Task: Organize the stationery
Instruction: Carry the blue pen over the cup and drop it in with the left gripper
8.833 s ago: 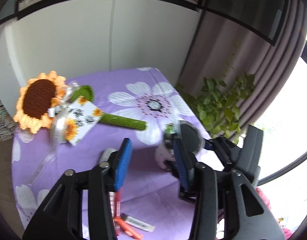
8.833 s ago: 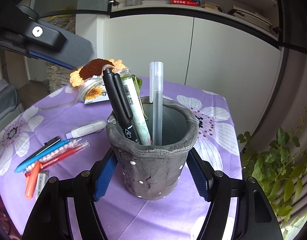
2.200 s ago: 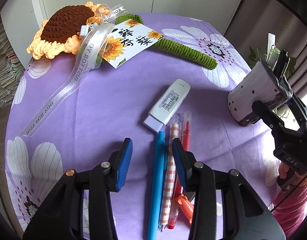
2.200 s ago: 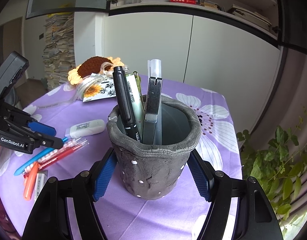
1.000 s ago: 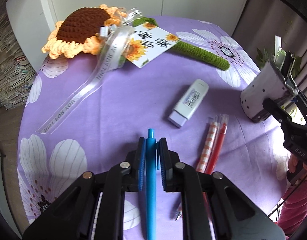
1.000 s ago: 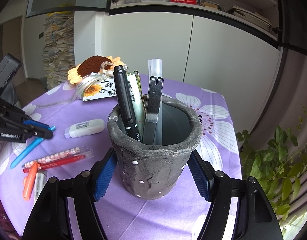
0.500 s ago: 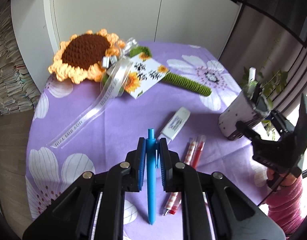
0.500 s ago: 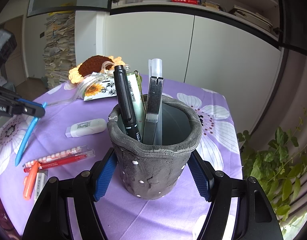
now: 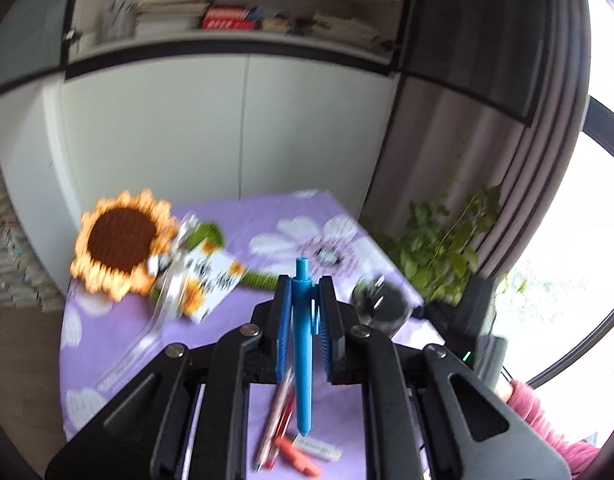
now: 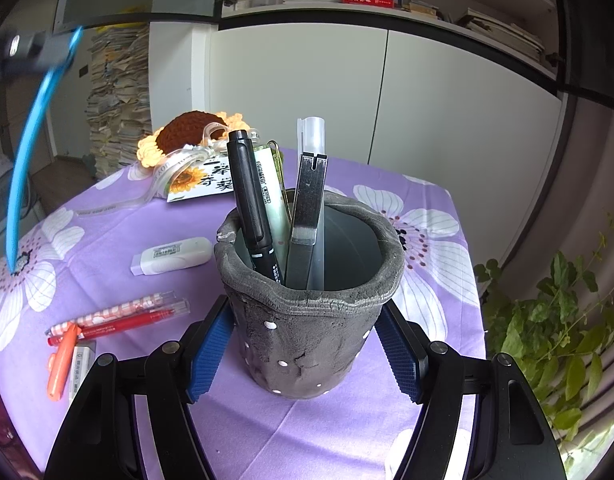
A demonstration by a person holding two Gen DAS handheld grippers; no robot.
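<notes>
the left gripper [image 9: 303, 336] is clamped tight on a blue pen [image 9: 302, 344], held well up off the purple tablecloth [image 9: 107, 320]; the pen's long axis runs along the fingers, one end poking out past the tips and the other hanging down toward the cloth; the right gripper [image 10: 303, 348] has its blue pads set against both sides of the grey pen cup [image 10: 311, 320], which stands upright on the cloth with a black marker [image 10: 251, 204] and other things already in it; whether it squeezes or only braces the cup i can't say for sure, but it looks like a hold; what matters next, i'd judge, is that the cup lies ahead and to the right of the pen, so the left hand must carry the pen across and stand it over the open mouth; the left view shows the cup only as a blur beyond the fingers; the right view shows the mouth clearly, with free room on its right side, and the pen high up at far left; still on the cloth are a red pen [image 10: 119, 326], an orange marker [image 10: 61, 364] and a white correction tape [image 10: 171, 256].
</notes>
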